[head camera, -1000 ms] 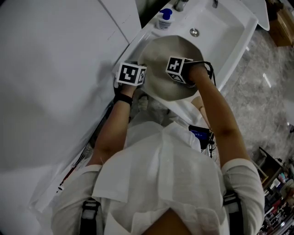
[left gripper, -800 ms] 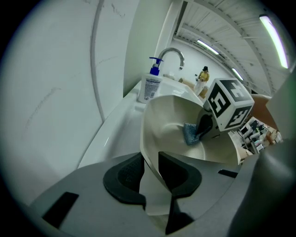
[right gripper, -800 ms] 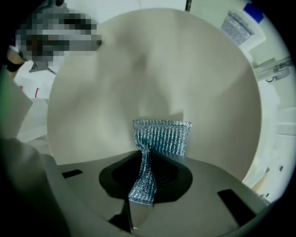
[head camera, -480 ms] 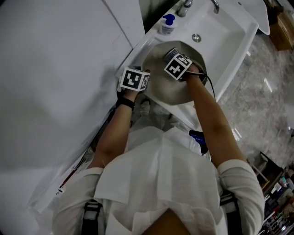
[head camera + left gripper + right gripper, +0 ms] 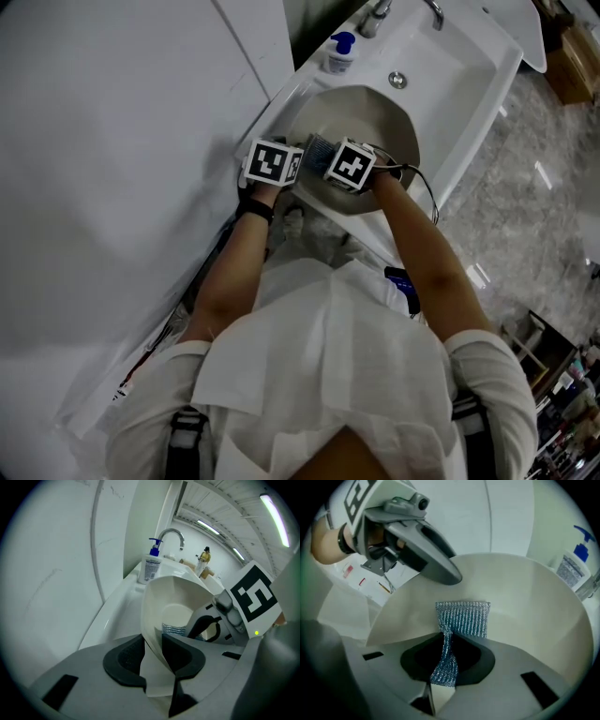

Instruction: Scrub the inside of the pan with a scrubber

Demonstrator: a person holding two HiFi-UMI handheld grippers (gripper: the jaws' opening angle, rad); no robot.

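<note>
The wide cream pan [image 5: 380, 117] leans in the white sink [image 5: 459, 66]. The left gripper [image 5: 152, 651] pinches the pan's rim at 9 o'clock, and its jaws have just been easing apart. The right gripper [image 5: 447, 660] clamps a silvery-blue mesh scrubber [image 5: 461, 618] against the inner wall at 8 o'clock.

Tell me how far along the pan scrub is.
Done: the left hand-held gripper clamps the pan by its rim over the sink, though its jaws have just opened a little. In hand: the right hand-held gripper pinches the scrubber against the pan's inner wall. Left: more scrubbing; no suds or residue show, so I cannot judge cleanliness.
</note>
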